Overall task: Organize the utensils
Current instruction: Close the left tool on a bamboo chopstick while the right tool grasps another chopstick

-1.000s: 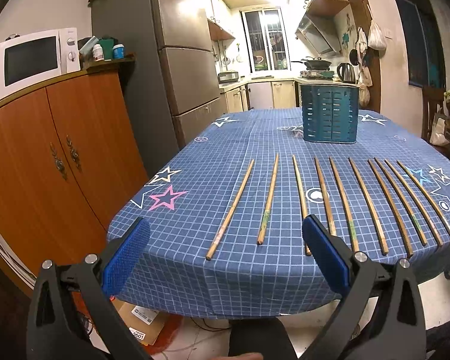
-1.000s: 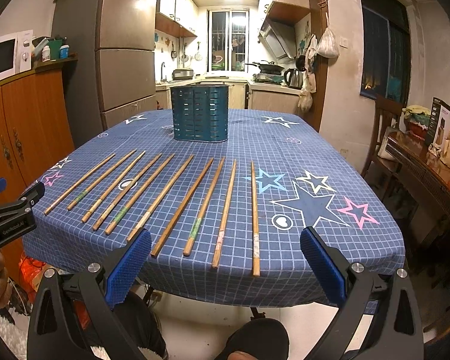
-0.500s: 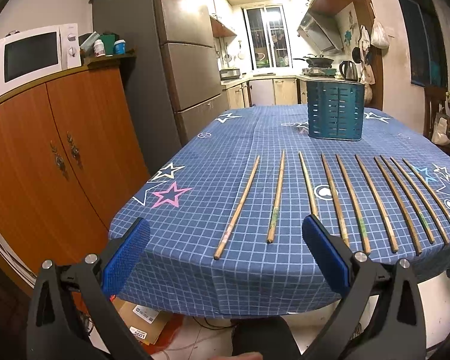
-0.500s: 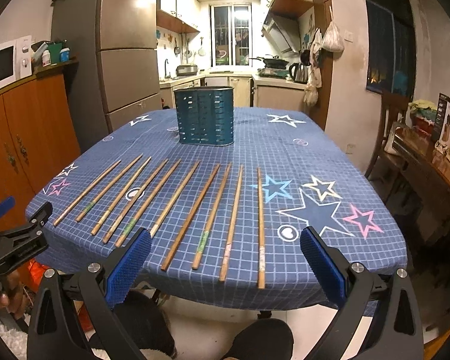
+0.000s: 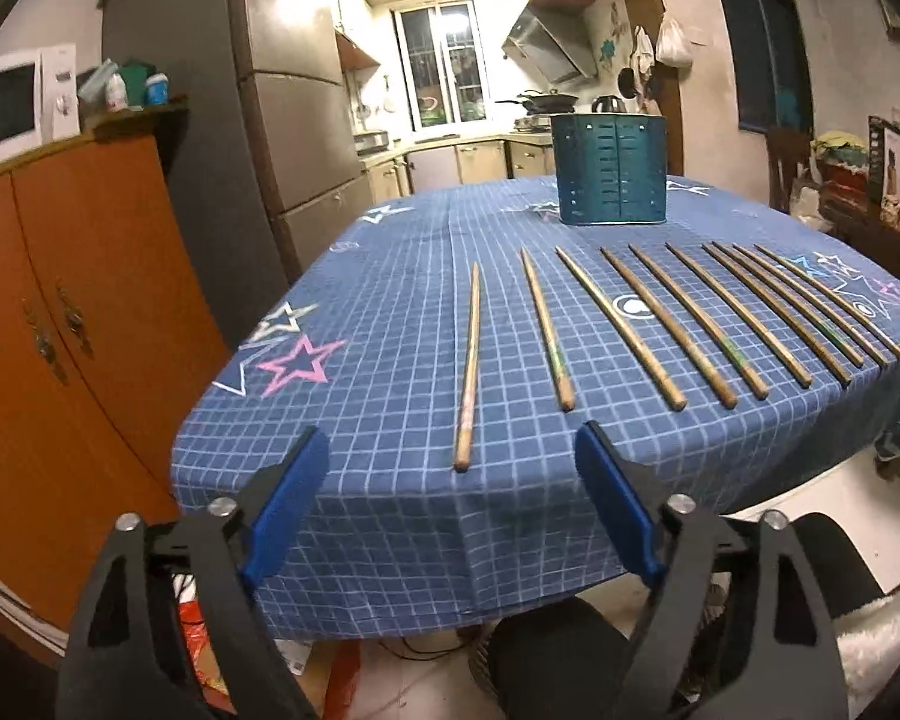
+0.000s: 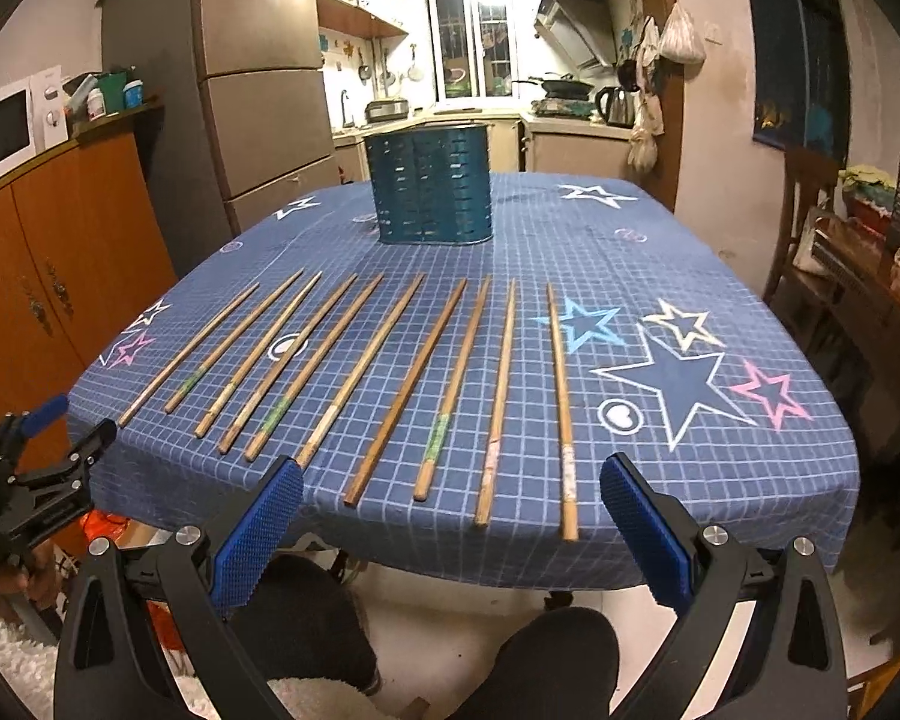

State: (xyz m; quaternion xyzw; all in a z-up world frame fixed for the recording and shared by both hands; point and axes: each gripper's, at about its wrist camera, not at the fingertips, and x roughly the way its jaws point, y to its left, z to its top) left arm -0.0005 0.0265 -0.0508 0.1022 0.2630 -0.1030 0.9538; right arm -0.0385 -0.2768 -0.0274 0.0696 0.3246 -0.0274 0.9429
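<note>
Chopsticks [image 6: 402, 384] rowed before teal holder [image 6: 432, 186], left gripper [image 5: 450, 504] narrowing empty, right gripper [image 6: 450, 516] wide, empty

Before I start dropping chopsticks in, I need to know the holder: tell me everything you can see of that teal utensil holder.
The teal utensil holder is a rounded, metal-looking tub with rows of small horizontal slots through its wall. It stands upright on the blue checked tablecloth, beyond the far tips of the chopsticks and apart from them. Nothing touches it but the cloth. Nothing sticks out above its open rim; its inside cannot be seen.
</note>
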